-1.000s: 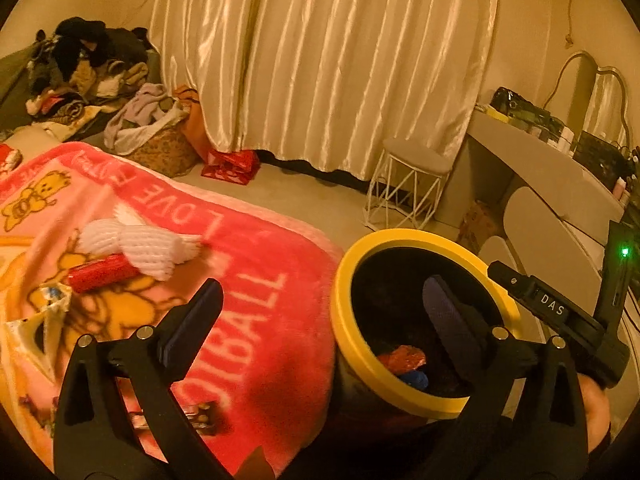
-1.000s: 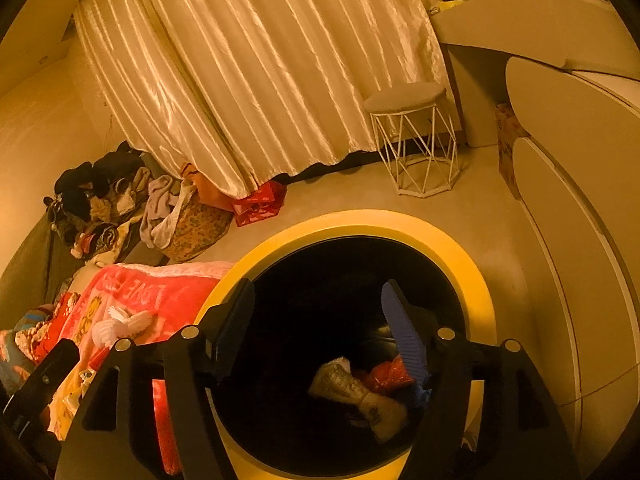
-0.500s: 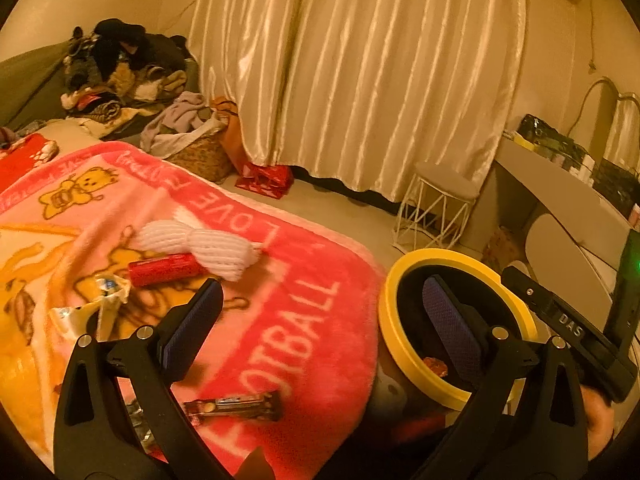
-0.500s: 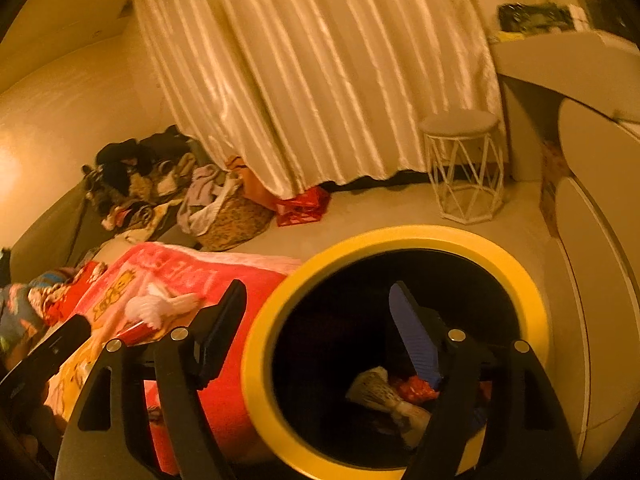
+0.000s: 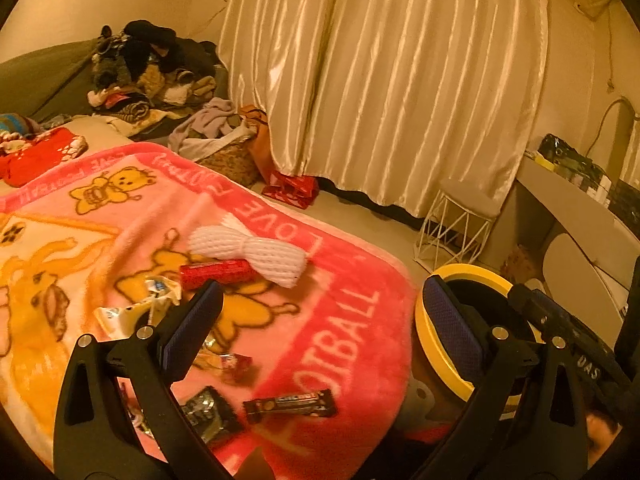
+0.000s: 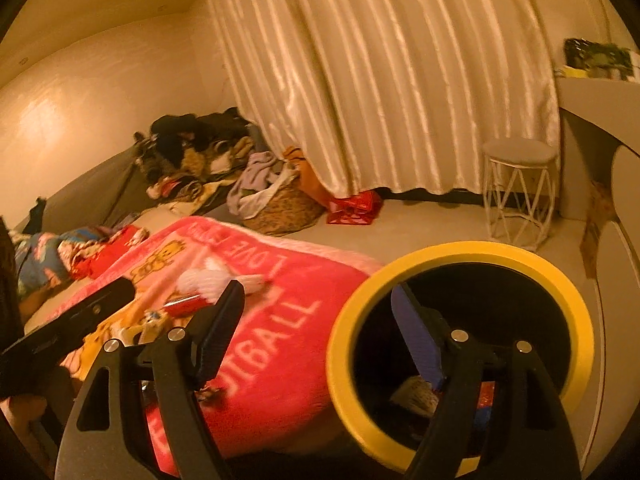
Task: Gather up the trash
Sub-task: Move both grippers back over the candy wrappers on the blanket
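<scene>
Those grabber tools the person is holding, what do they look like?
Each gripper is a black plastic frame with triangular cut-outs and silver rivets. Two long fingers fork out, each tipped with a dark blue textured pad. The left gripper and right gripper match. Seen from the left, the right one's black body bears white letters.

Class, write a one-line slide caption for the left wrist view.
Open left hand-held gripper over pink blanket strewn with wrappers, yellow-rimmed bin alongside.

A lived-in bedroom — blanket-covered bed (image 5: 320, 320), satin curtains (image 5: 400, 80), heaped clothes (image 5: 152, 68), vanity stool (image 5: 460, 220).
</scene>
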Tool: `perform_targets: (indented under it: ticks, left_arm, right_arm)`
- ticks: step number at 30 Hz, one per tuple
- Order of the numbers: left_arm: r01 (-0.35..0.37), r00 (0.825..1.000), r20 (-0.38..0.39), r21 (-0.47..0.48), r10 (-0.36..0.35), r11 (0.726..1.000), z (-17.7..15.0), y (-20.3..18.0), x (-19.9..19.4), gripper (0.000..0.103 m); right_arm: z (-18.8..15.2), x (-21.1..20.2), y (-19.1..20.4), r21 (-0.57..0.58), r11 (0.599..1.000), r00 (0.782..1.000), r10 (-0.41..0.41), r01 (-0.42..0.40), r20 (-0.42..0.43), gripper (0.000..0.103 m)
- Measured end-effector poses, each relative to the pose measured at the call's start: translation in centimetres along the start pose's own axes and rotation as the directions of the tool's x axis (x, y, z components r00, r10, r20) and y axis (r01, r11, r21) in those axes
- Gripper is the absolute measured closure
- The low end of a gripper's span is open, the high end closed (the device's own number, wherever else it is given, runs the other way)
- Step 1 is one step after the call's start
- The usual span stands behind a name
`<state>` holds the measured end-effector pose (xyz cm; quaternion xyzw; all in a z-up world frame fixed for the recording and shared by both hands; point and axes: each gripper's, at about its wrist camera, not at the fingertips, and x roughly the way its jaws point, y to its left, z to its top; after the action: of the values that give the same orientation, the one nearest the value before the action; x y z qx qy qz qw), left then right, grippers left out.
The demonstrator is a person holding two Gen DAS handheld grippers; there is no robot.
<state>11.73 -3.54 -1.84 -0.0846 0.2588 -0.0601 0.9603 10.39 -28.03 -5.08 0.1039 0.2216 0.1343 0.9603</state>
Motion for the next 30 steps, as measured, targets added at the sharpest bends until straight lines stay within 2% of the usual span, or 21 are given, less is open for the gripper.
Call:
perform_targets:
  ticks: [15,30]
  left_arm:
    - [-0.063,0.997,0.046,-0.075,0.067,0.995,1.3,4.4,-1.9,0.011]
    - [-0.127,0.990,0.053,-0.121,0.134,0.984,1.5,9.1,-3.9,0.011]
  right_arm:
    - [-1.6,0.9,5.8,-0.175,0.974,0.987,0.128,-0.142,-0.093,0.030]
    - [-3.8,1.5,10.1,-0.286,0.928,0.963,0.186,-0.237,-0.192,0.030]
